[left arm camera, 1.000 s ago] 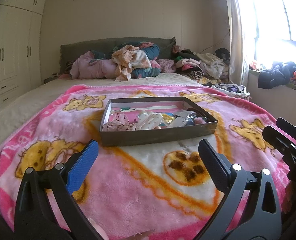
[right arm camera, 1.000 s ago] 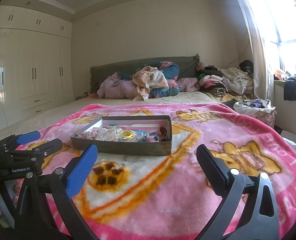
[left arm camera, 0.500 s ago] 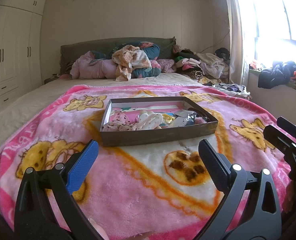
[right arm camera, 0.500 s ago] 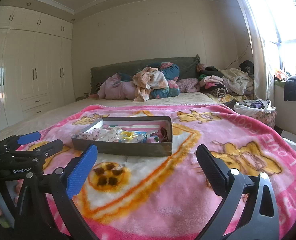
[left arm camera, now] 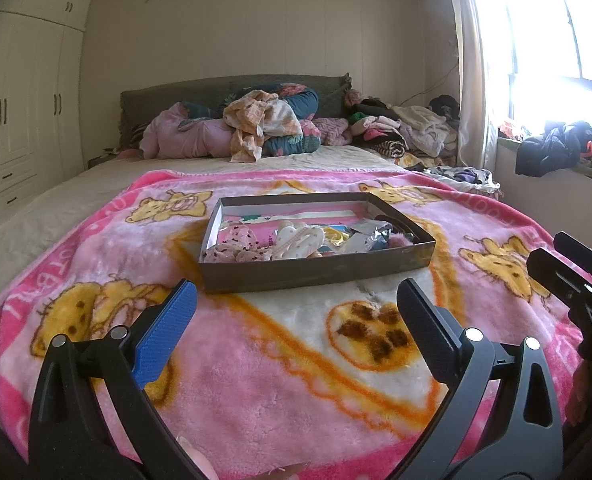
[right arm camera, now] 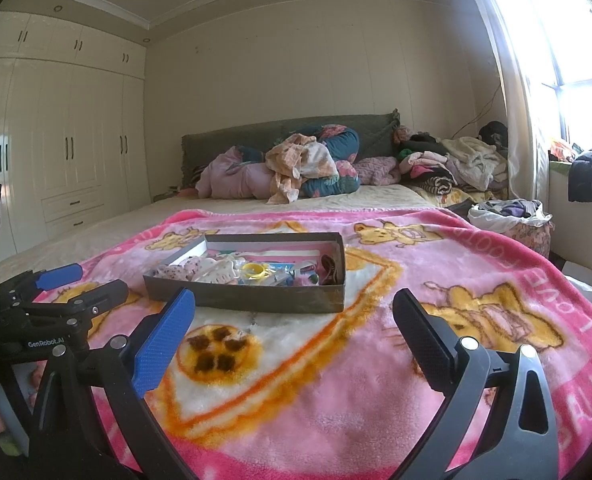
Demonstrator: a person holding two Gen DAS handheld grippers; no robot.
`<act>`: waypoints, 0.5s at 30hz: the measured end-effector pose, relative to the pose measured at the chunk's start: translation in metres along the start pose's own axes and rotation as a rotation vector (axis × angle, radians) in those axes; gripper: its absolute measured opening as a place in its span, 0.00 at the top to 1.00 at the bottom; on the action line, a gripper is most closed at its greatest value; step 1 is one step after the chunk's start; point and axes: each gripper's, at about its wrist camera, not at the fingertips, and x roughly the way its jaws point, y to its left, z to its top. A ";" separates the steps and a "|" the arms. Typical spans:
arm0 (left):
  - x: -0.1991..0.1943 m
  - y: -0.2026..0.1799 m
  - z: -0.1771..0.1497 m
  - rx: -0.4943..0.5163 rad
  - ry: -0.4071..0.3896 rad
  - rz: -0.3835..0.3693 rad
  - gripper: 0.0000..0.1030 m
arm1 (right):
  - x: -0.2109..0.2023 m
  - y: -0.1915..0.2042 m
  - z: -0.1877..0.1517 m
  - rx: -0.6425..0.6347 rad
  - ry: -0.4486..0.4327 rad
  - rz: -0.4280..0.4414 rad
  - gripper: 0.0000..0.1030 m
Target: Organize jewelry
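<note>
The shallow grey box [left arm camera: 315, 270] sits on the pink cartoon-bear blanket [left arm camera: 256, 380], near the middle of the bed [left arm camera: 40, 216], its near wall hiding the lower part of what lies inside. The contents are a jumble too small to sort with certainty: a spotted pink fabric piece [left arm camera: 232, 242], cream bear-shaped clips [left arm camera: 299, 240], a yellow ring [right arm camera: 252, 269] and some dark item at the right end; finer jewelry cannot be made out.

The left tongs [left arm camera: 296, 312] are spread wide with nothing between them, held low short of the box, one blue pad and one black. The right tongs [right arm camera: 294, 316] are equally wide apart and empty, facing the box's right corner. Each view catches the other tool only at its edge, cut off by the frame. A fingertip [left arm camera: 196, 462] shows at the bottom of the left view, mostly cropped.

Readable writing: "GenRobot.AI" on the left tool's body in the right view; blanket letters, upside down and partial, seem to read "LOVE" and "BALL".

Bare blanket lies all around the box, with the widest stretch between it and both tongs. A pile of clothes [left arm camera: 264, 128] at the headboard is well apart, and the window [left arm camera: 555, 24] is washed out by glare
</note>
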 end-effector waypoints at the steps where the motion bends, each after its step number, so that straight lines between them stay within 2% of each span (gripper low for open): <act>1: 0.000 0.000 0.000 -0.001 -0.001 -0.002 0.11 | 0.000 0.000 0.000 0.002 0.001 0.000 0.06; 15: 0.000 -0.001 -0.001 0.000 -0.002 0.000 0.11 | 0.000 0.000 0.001 0.003 -0.001 0.000 0.06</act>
